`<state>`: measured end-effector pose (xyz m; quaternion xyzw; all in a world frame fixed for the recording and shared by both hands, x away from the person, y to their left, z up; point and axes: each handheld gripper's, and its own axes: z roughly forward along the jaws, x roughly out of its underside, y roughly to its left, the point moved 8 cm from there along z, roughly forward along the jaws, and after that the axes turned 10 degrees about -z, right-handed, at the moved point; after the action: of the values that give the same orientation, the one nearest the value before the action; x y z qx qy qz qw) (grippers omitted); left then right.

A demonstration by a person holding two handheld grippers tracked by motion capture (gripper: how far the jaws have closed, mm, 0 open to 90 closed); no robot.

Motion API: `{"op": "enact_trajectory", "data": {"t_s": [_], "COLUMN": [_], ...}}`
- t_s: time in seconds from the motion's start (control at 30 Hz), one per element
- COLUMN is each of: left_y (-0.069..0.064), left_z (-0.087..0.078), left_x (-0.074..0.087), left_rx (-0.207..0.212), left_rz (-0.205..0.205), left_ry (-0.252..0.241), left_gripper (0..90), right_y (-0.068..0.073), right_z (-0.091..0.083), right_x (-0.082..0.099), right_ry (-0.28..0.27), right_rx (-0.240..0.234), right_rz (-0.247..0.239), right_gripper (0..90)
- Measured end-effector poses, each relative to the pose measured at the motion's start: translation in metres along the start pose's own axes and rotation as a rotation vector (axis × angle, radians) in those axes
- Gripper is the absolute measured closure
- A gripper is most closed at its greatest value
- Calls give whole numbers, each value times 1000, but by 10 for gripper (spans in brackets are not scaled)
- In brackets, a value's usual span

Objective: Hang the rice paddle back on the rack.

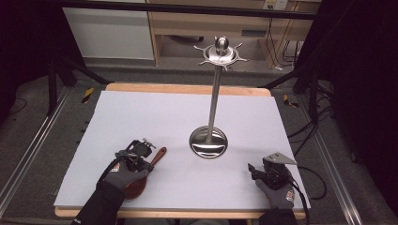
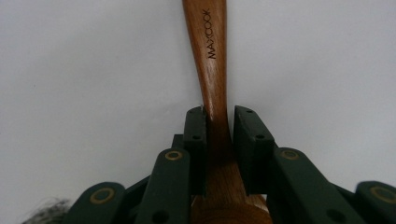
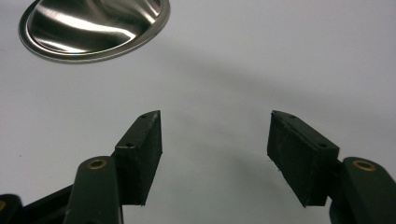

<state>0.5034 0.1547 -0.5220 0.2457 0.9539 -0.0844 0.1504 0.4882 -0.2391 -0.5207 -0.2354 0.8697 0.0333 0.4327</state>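
White table: wooden spoon lies flat, handle pointing up-right toward stand base. Left gripper clamps handle from above; right gripper rests low, jaws wide, nothing between.

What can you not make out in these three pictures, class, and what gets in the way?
- Wooden spoon bowl: high view, under the left hand; left claw view, cut by the bottom edge.
- Stand hooks: high view, too small.
- Stand base: right claw view, cut by the top edge.
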Motion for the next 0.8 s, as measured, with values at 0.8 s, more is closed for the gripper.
{"op": "enact_trajectory", "data": {"t_s": [0.8], "left_y": [-1], "left_z": [2], "left_x": [-2], "left_rx": [-30], "left_rz": [49], "left_ry": [87], "left_gripper": [745], "right_y": [0], "right_z": [0], "right_x": [0], "right_ry": [0], "right_rx": [0], "right_rz": [2], "right_gripper": [357]}}
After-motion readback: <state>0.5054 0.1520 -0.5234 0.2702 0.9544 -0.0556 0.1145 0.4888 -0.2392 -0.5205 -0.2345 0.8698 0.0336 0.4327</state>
